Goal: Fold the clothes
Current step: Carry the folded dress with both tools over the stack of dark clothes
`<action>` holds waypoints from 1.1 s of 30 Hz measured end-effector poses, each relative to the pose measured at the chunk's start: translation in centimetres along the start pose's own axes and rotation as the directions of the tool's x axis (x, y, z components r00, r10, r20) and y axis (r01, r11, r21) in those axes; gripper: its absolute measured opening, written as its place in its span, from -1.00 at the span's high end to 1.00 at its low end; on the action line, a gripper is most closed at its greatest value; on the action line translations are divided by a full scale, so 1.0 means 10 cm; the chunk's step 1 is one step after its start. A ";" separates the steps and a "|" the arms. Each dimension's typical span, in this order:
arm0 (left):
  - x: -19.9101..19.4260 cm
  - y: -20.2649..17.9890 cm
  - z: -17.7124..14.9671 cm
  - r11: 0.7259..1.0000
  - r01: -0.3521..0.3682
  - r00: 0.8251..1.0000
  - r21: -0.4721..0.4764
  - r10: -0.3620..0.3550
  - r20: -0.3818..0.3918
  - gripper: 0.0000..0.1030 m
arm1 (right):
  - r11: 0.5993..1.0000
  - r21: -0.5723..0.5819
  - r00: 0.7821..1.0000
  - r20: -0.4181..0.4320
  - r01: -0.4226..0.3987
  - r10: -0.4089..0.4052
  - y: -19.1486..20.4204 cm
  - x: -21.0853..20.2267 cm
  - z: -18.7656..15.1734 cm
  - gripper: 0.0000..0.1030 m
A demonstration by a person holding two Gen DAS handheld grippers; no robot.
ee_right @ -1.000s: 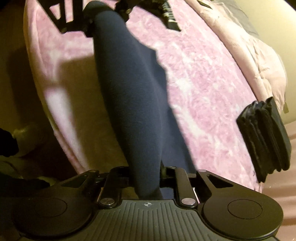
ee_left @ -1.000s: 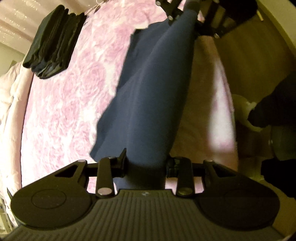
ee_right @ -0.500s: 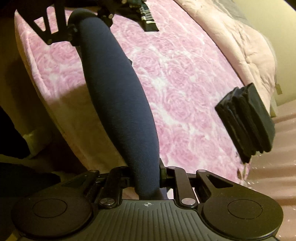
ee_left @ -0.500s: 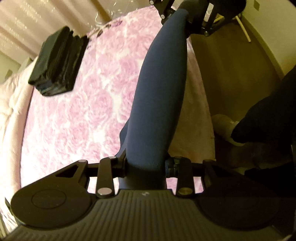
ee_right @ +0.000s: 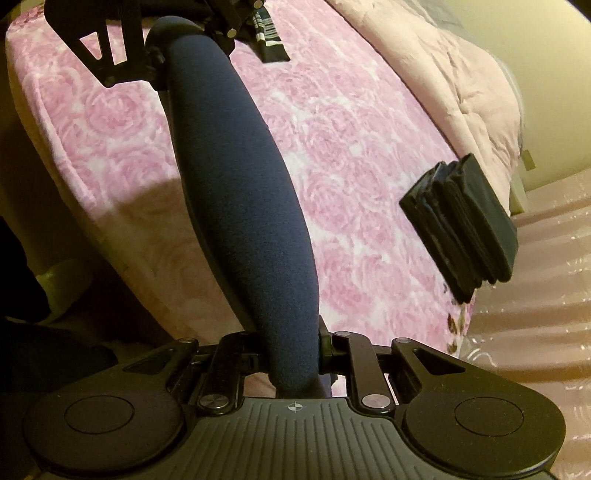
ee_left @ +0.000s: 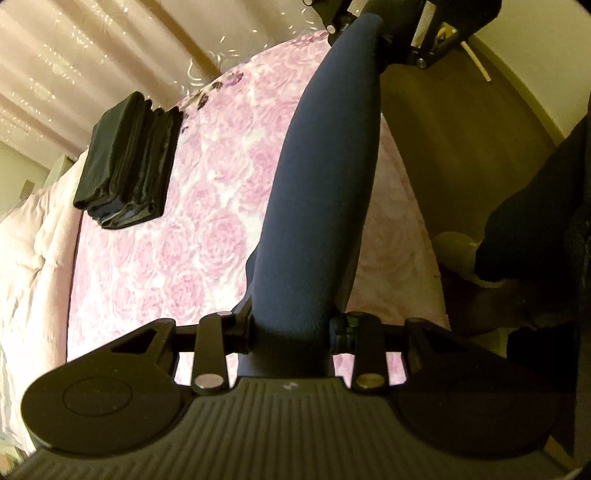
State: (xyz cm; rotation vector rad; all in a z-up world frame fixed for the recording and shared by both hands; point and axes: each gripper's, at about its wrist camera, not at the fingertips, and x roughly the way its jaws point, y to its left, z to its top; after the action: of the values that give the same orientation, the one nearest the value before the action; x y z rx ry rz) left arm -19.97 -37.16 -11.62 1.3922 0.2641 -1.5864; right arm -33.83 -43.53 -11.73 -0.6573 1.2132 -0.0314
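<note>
A navy blue garment [ee_left: 317,192] is stretched taut between my two grippers, above the near edge of the bed. My left gripper [ee_left: 291,325] is shut on one end of it. My right gripper [ee_right: 295,354] is shut on the other end of the garment [ee_right: 236,192]. Each gripper shows at the top of the other's view, the right one in the left wrist view [ee_left: 373,26] and the left one in the right wrist view [ee_right: 166,37]. The cloth hangs folded over in a narrow band. A stack of folded dark clothes [ee_left: 129,162] lies on the bed, also in the right wrist view [ee_right: 461,221].
The bed has a pink rose-patterned cover [ee_left: 207,236]. A pale pink duvet [ee_right: 443,88] is bunched at the head end. A curtain [ee_left: 92,59] hangs beyond the bed. Brown floor [ee_left: 461,147] and the person's dark legs [ee_left: 535,229] are beside the bed.
Both grippers have risen with the garment, lifting its hanging part off the bed. The cloth now shows as a narrower, taut band, and the views have tilted further over the bed.
</note>
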 end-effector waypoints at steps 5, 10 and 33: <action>0.03 -0.05 0.07 0.999 0.028 0.999 0.032 -0.029 0.021 0.41 | 1.000 0.029 1.000 -0.021 0.008 -0.007 0.00 -0.06 -0.15 0.69; 0.12 -0.07 0.27 0.997 0.043 0.998 0.066 -0.045 0.035 0.41 | 0.998 0.053 1.000 -0.023 0.017 -0.016 -0.14 -0.04 -0.38 0.69; 0.91 0.76 2.01 0.998 -0.037 0.998 -0.043 0.035 -0.053 0.40 | 0.997 -0.069 0.989 0.146 0.019 -0.009 -2.03 0.40 -1.47 0.69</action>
State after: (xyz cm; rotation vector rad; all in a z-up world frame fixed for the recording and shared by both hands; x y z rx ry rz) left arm -25.97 -59.61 -9.71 1.3985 0.3018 -1.5081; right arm -38.70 -68.11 -8.09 -0.7177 1.0724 0.0474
